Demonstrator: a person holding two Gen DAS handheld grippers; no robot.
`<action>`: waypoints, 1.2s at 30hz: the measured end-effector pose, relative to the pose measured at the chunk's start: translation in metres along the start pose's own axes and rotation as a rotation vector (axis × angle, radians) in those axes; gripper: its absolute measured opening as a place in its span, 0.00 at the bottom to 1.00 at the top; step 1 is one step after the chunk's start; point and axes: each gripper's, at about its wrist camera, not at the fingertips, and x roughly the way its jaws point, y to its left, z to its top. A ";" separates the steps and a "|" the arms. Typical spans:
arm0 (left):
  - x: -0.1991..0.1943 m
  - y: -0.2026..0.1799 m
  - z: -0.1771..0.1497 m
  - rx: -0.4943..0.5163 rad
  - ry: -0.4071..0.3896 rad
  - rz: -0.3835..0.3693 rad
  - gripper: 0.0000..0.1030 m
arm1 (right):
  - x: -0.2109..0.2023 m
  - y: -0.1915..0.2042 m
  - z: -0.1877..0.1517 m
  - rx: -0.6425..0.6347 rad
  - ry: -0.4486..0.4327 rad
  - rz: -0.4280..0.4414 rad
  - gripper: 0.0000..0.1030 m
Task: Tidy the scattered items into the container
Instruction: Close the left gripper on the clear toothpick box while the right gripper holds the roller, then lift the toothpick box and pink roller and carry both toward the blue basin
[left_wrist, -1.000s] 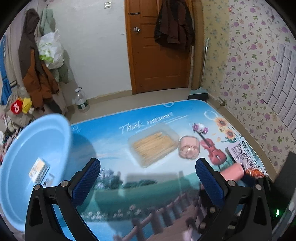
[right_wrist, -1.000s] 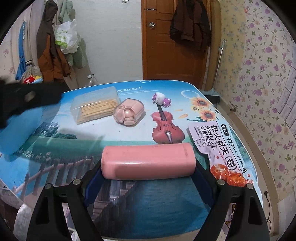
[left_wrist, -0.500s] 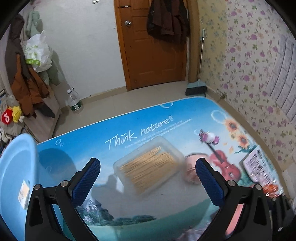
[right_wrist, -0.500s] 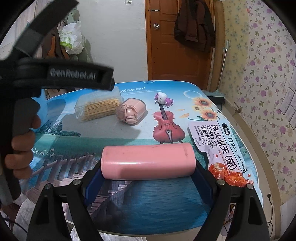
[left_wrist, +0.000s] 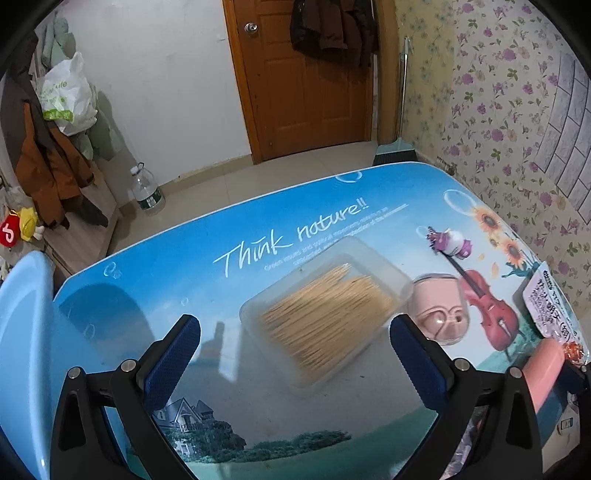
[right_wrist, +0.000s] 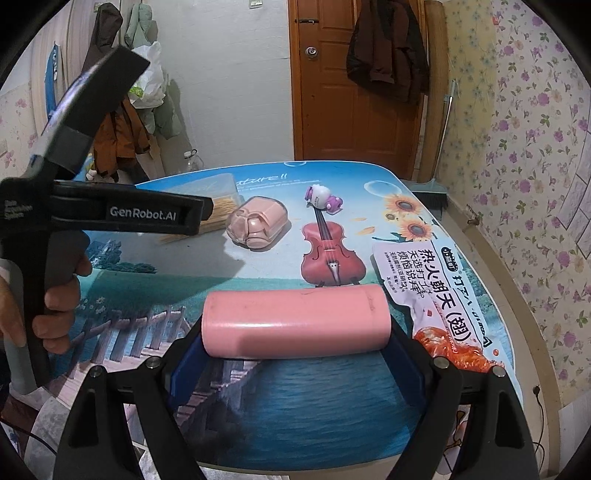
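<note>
Left claw (left_wrist: 295, 332) is spread wide and empty, hanging over the toothpick box (left_wrist: 325, 310). The box sits dead ahead, between the two blue pads and slightly toward the right one. Its long axis runs diagonally, near-left to far-right, so it's skewed relative to the claw's closing line; I'd rotate the wrist to bite across the short side.

Right claw (right_wrist: 295, 363) is clamped on the pink cylinder (right_wrist: 295, 321), which lies crosswise between the pads and is lifted above the desk (right_wrist: 258, 406). The left is clearly the nearer one for the box (the right is busy anyway).

The blue basin (left_wrist: 22, 350) is at the far left edge of the left wrist view, overlapping the desk's left edge, well apart from the box. Whether it rests on the desk I can't tell.

Neighbours:
- The pink clear case (left_wrist: 439, 314) is just beside the box's right end, the tightest clearance for the right pad.
- The small purple toy (left_wrist: 452, 242) is farther back, not in the way.
- The snack packet (right_wrist: 439, 295) is on the right side of the desk, clear of the grasp.

Judgement: the box lid looks slick, so a skewed pinch could squirt it toward the case.
</note>
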 end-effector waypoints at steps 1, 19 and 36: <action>0.002 0.001 0.000 -0.003 0.003 -0.008 1.00 | 0.000 0.000 0.000 -0.002 0.000 -0.003 0.86; 0.013 0.000 -0.007 0.031 0.065 -0.153 0.72 | 0.004 0.000 0.002 -0.014 0.003 -0.016 0.86; -0.071 -0.008 -0.078 -0.064 -0.020 -0.111 0.71 | -0.009 0.001 0.002 -0.040 -0.001 -0.041 0.86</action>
